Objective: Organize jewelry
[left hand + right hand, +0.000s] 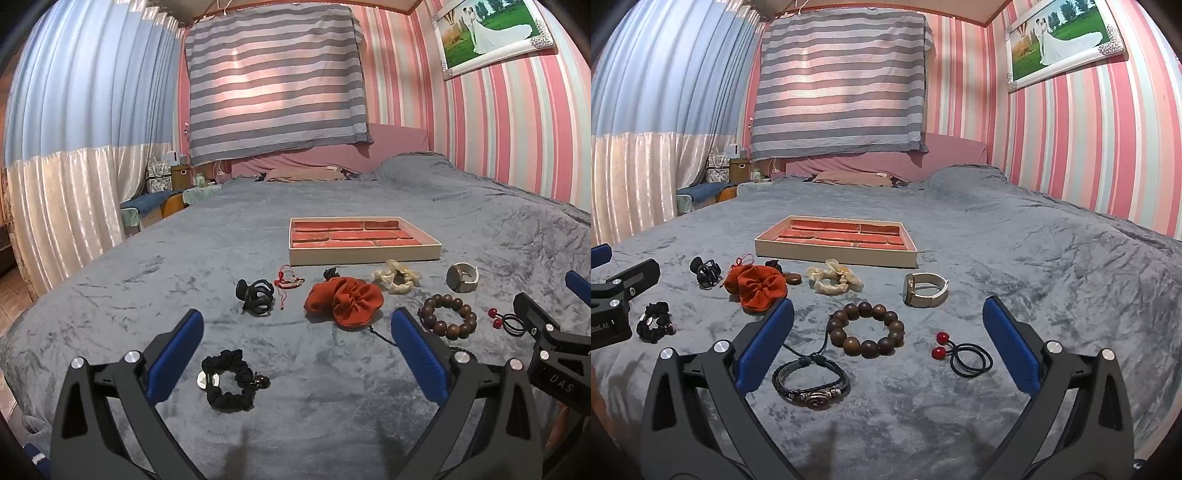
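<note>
The jewelry tray [364,254], a shallow cream box with red-lined compartments, is lying on the grey bedspread [332,406] beyond a scattered row of pieces. Just in front of the tray, a cream scrunchie [397,280] and a wristwatch [461,277] are resting side by side but apart. Nearer the cameras, a rust-orange scrunchie [345,301] is sitting between a black claw clip [256,297] and a wooden bead bracelet [866,334]. A red cord bracelet [287,282] is lying just beside the clip.

The left gripper [295,350] is hovering with its blue-padded fingers [177,356] spread wide, holding nothing; a black scrunchie [229,380] is lying between them on the bedspread. The right gripper [886,343] is likewise standing wide apart and unloaded, framing the bead bracelet, a black leather bracelet [810,384] and a black hair tie with red beads [964,356].
</note>
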Motion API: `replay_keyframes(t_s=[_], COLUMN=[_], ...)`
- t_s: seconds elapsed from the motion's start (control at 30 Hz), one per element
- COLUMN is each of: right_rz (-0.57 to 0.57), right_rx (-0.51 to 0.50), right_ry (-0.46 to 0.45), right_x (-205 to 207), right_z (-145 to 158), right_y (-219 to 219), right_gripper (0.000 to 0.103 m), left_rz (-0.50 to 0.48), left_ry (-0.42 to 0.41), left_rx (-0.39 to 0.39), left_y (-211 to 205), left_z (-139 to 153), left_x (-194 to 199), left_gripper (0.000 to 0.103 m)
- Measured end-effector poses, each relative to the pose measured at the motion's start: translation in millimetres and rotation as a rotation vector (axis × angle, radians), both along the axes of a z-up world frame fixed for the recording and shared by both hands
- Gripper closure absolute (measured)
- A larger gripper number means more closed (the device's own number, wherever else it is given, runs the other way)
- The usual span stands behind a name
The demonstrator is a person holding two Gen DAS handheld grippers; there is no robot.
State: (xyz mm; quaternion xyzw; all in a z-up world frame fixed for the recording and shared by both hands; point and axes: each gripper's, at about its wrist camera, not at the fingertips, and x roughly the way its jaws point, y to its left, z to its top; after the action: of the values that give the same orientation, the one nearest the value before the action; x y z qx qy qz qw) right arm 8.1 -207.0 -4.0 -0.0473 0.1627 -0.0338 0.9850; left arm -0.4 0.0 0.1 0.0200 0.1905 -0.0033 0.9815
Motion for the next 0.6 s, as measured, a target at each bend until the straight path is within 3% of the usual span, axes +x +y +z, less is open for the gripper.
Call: replay_keyframes(t_s=[0.6], right_rz=[0.001], right_rx=[0.007], right_ry=[0.005], right_x=[0.9], right_z=[-1.1], right_y=[-1.0], right_gripper=[0.004], left_rz=[-0.001], left_ry=[0.010], left_rx=[-0.004], left_y=[0.0], left_z=[-0.9], left_x=[0.8], left_gripper=[0.004])
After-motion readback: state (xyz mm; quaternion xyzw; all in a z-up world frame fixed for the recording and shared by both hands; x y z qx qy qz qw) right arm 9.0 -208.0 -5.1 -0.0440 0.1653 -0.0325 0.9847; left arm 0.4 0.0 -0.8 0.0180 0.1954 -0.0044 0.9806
